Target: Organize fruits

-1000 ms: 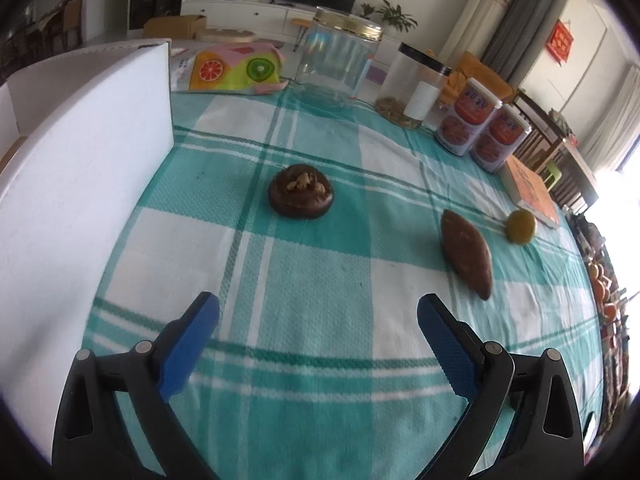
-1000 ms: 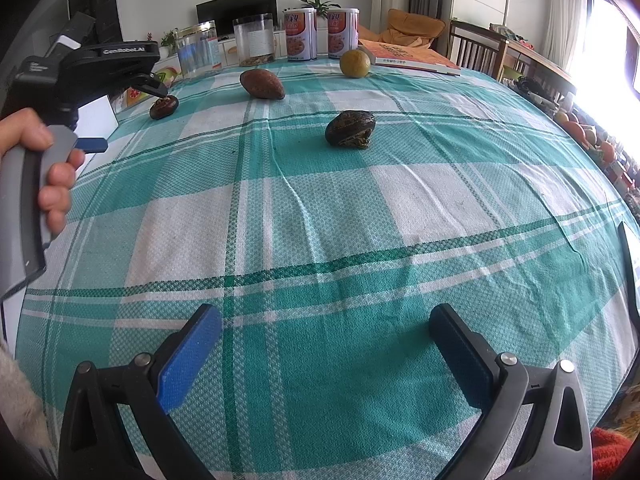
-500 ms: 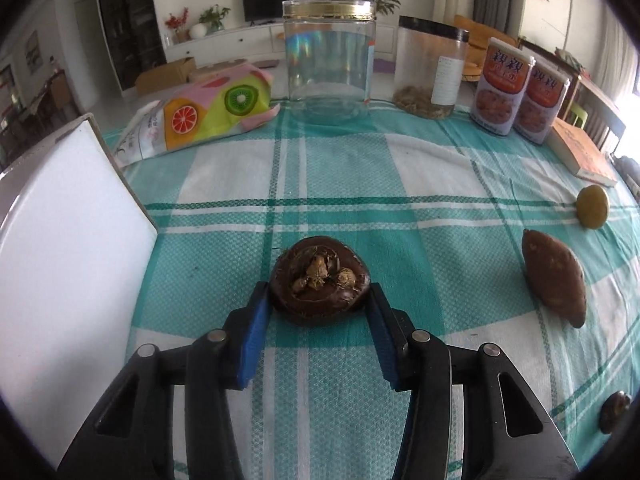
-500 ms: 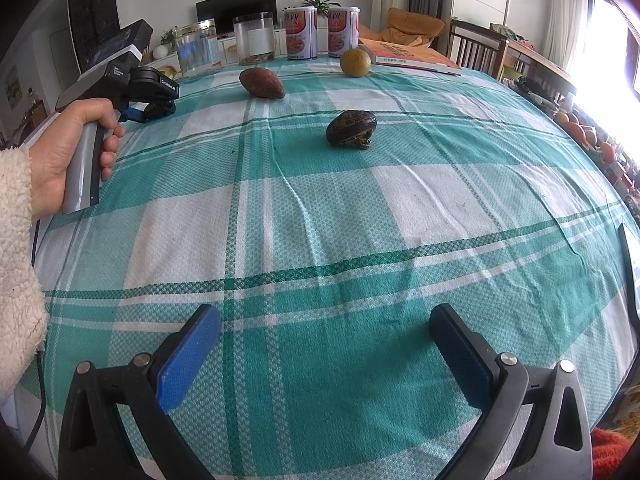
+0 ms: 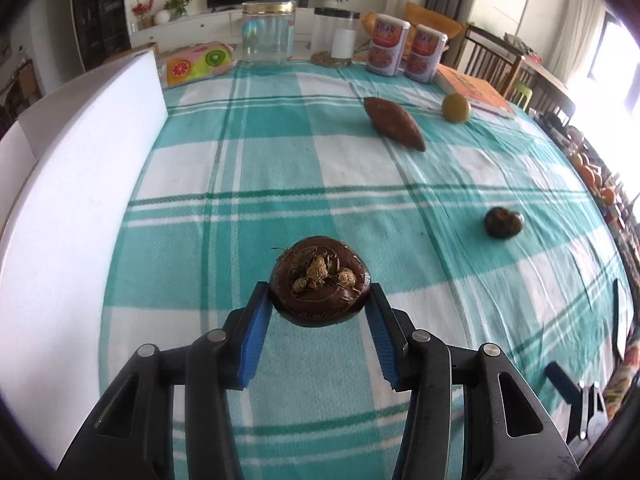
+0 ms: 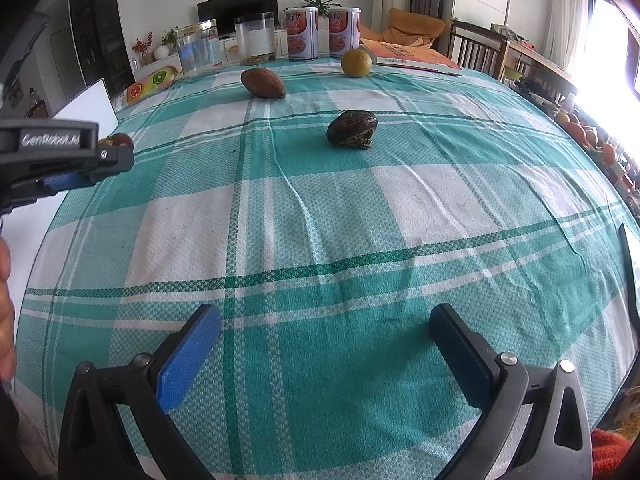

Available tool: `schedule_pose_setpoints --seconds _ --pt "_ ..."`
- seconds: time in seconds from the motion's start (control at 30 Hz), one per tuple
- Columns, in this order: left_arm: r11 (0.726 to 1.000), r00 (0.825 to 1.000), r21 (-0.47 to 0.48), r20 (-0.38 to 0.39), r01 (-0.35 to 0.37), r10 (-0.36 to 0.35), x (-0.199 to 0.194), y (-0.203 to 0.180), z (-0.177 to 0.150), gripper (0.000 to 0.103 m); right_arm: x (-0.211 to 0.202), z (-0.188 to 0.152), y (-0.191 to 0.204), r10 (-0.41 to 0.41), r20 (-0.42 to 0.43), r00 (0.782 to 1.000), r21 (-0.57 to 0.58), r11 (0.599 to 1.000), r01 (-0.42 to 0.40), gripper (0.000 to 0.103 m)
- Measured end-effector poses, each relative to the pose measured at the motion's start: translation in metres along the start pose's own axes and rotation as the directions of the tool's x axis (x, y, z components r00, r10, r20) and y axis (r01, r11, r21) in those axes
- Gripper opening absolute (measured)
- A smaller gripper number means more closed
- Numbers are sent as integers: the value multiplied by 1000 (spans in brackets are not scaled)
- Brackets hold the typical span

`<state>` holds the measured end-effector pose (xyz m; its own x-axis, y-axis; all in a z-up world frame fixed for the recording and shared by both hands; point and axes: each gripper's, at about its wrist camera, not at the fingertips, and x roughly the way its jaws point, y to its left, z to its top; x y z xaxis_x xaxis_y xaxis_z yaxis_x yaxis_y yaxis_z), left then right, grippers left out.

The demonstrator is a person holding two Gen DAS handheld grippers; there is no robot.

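My left gripper [image 5: 318,300] is shut on a dark brown mangosteen [image 5: 319,282] and holds it above the checked tablecloth; it shows at the left of the right wrist view [image 6: 116,142]. A second mangosteen [image 5: 503,222] [image 6: 352,129] lies on the cloth to the right. A brown oval fruit [image 5: 394,123] [image 6: 263,83] and a yellow-green round fruit [image 5: 456,107] [image 6: 356,63] lie farther back. My right gripper [image 6: 324,340] is open and empty above the cloth near the front edge.
A white box [image 5: 80,184] stands along the left side of the table. At the back stand a clear jar with a gold lid [image 5: 269,34], a second clear jar [image 5: 336,38], two cans [image 5: 406,50], a fruit-print bag [image 5: 198,63] and an orange book [image 5: 474,90].
My left gripper closed on the mangosteen, lifted it off the cloth and drew back toward me. The right gripper has not moved.
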<state>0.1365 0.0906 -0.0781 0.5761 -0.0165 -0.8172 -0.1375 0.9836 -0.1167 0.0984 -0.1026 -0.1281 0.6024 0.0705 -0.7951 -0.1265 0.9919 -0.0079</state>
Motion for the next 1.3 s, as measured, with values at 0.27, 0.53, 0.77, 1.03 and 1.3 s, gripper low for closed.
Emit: schedule_pose_setpoints --seconds 0.27,0.53,0.77,1.03,1.3 --pt "999 1000 33 -17 -23 24 0 6 -44 49 0 0 0 0 0 1000 -1 1000 0 103" --pt "994 996 77 58 -71 67 6 5 -57 88 0 0 -1 0 0 1000 -1 1000 0 103" --pt "995 996 68 53 -70 66 8 9 -57 97 0 0 -1 2 0 1000 0 1000 -2 103" --pt "998 998 63 55 -14 10 2 14 -58 96 -21 2 -52 174 104 979 250 948 -195 103" --pt "996 997 89 77 -18 11 6 13 -47 73 -11 124 -16 205 64 977 87 974 -210 103"
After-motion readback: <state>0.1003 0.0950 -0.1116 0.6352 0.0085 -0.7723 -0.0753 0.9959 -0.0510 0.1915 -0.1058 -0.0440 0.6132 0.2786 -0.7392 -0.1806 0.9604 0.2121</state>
